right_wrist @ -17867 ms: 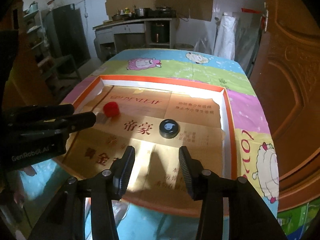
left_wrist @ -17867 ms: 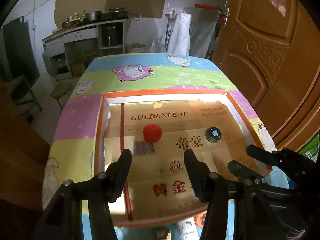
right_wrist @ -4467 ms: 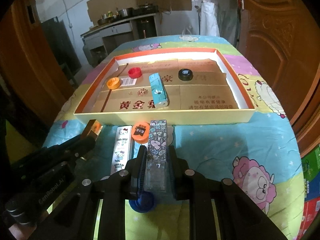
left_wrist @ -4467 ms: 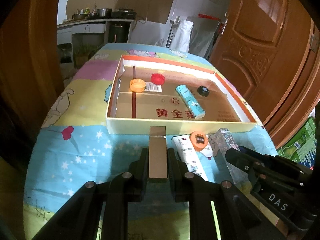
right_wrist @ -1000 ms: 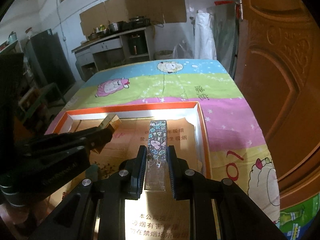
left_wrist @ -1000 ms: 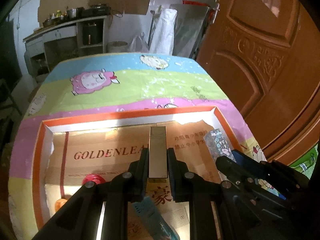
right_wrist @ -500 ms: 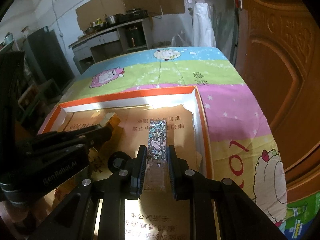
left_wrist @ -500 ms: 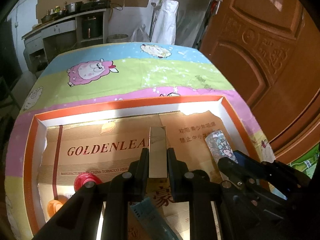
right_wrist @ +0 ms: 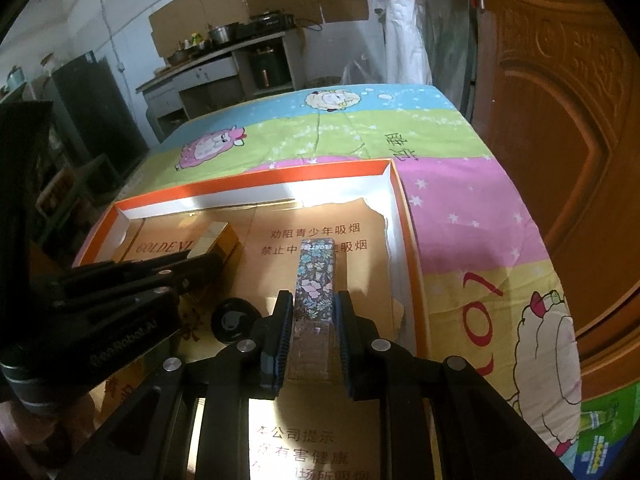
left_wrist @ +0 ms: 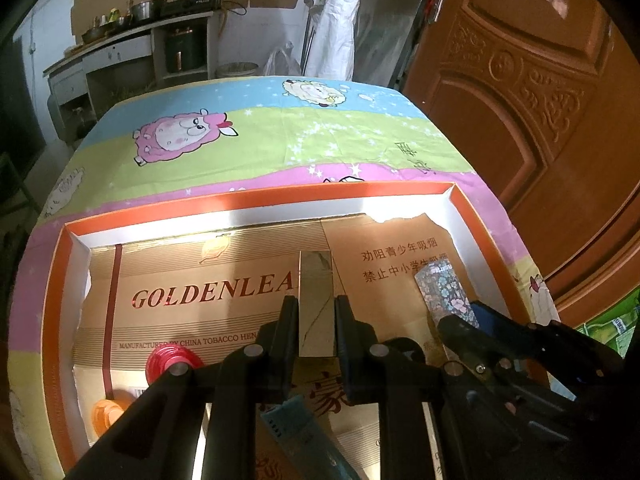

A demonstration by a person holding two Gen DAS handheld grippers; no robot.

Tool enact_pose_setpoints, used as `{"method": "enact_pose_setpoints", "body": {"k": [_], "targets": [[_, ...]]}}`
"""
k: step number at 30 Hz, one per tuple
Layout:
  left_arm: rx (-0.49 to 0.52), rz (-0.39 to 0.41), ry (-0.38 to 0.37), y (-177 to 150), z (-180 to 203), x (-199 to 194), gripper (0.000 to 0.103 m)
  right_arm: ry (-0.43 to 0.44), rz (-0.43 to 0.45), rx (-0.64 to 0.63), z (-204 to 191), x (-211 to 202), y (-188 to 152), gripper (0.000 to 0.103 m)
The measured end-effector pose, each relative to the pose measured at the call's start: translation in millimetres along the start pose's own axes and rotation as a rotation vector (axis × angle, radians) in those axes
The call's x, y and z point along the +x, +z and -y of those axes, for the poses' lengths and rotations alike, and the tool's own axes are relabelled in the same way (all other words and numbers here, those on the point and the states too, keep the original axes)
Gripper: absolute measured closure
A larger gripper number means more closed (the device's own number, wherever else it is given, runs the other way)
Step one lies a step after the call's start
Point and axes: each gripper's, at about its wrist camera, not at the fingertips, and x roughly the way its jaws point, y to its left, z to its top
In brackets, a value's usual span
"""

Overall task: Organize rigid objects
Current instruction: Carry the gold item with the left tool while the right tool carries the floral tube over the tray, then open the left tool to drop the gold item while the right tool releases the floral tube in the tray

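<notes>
Both grippers low over the tray, each clamped on a box, about to set down.

Nearest, the left gripper [left_wrist: 316,320] has its fingers clamped on the gold box [left_wrist: 316,300], and the right gripper [right_wrist: 310,320] is clamped on the floral box [right_wrist: 316,280]. Versus a few seconds ago, when both boxes were gripped outside the tray [left_wrist: 256,200] at its near edge, both now sit over the tray's cardboard floor towards its far wall, gold towards mid-tray, floral near the right wall. Below lie the red cap [left_wrist: 173,359], orange cap [left_wrist: 108,412], teal box [left_wrist: 296,432] and black cap [right_wrist: 234,320]. Release looks next; whether either box touches the floor is unclear. Beyond: sheep-print cloth [left_wrist: 280,136].
</notes>
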Motion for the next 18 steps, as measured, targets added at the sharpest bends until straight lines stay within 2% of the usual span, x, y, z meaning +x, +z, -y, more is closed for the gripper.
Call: {"method": "enact_pose_setpoints", "body": {"k": [5, 7, 12, 18], "targets": [[-0.025, 0.003, -0.021, 1.1, -5.2, -1.0, 0.082, -0.006, 0.003, -0.008, -0.2, 0.3, -1.6, 0.079], [-0.031, 0.006, -0.021, 1.6, -6.6, -1.7, 0.073, -0.007, 0.004, -0.009, -0.2, -0.3, -2.3, 0.078], [-0.036, 0.01, -0.023, 1.8, -7.1, -3.0, 0.06, -0.01, 0.008, -0.01, 0.2, -1.9, -2.5, 0.077], [-0.036, 0.021, -0.026, 2.4, -7.1, -7.0, 0.06, -0.009, 0.022, -0.014, 0.3, -6.2, -1.2, 0.075]]}}
